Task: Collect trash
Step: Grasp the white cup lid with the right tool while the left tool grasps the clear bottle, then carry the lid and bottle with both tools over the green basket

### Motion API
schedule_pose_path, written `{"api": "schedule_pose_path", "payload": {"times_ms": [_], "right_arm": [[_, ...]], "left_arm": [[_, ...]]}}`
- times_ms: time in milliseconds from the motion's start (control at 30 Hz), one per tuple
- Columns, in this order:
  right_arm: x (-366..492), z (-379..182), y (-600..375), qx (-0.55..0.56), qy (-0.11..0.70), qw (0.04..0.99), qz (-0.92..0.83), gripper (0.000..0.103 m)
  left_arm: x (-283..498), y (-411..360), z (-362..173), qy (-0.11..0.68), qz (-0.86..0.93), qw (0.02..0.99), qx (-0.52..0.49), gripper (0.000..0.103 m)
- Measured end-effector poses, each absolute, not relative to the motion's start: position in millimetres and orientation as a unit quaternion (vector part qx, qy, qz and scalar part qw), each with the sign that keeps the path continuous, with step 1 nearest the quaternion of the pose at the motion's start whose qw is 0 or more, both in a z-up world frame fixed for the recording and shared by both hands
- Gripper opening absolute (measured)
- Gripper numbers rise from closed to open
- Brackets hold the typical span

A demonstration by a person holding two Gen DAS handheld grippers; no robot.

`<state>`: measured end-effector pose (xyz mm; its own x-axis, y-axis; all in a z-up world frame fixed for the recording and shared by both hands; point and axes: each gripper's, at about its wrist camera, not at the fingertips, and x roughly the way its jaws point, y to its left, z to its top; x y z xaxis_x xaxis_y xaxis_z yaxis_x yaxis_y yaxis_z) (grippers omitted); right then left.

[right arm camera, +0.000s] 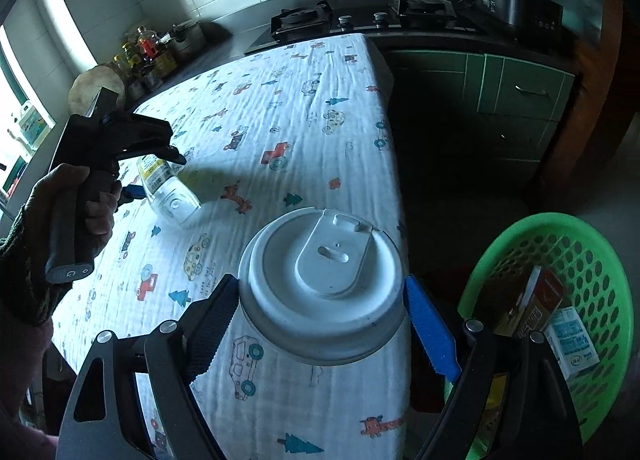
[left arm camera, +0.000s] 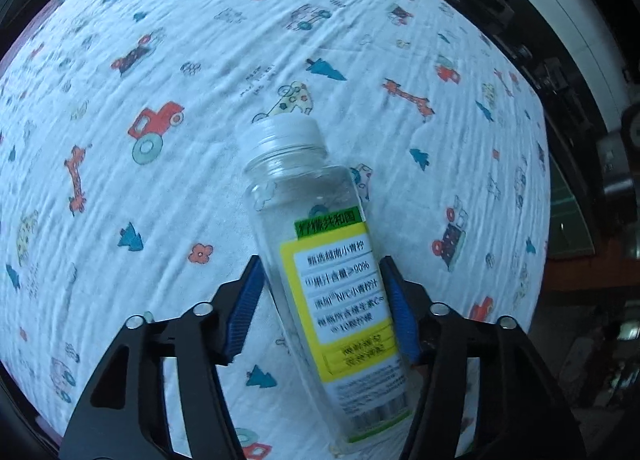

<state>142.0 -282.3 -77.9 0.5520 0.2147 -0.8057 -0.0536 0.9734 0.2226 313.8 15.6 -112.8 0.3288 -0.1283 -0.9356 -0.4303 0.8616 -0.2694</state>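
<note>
A clear plastic bottle with a white cap and a yellow-green label sits between the blue pads of my left gripper, which is shut on its lower body above the printed tablecloth. The bottle and the left gripper also show in the right wrist view, at the table's left. My right gripper is shut on a white lidded cup, seen from above, held near the table's right edge.
A green perforated basket stands on the floor to the right of the table with cartons inside. A stove, jars and green cabinets lie beyond the table.
</note>
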Motion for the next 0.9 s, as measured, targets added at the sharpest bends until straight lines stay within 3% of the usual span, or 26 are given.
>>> {"api": "schedule_pose_path", "payload": {"times_ms": [500,900], "right_arm": [[100,-78,-336,0.129,0.453,0.882,0.003,0.081],[53,-85,-424,0.169,0.460,0.863,-0.120,0.081]], "left_arm": [[263,-11,-81,0.569,-0.063,0.802,-0.172,0.048],[215,-92,-46,0.554,-0.188,0.801,-0.125,0.048]]}}
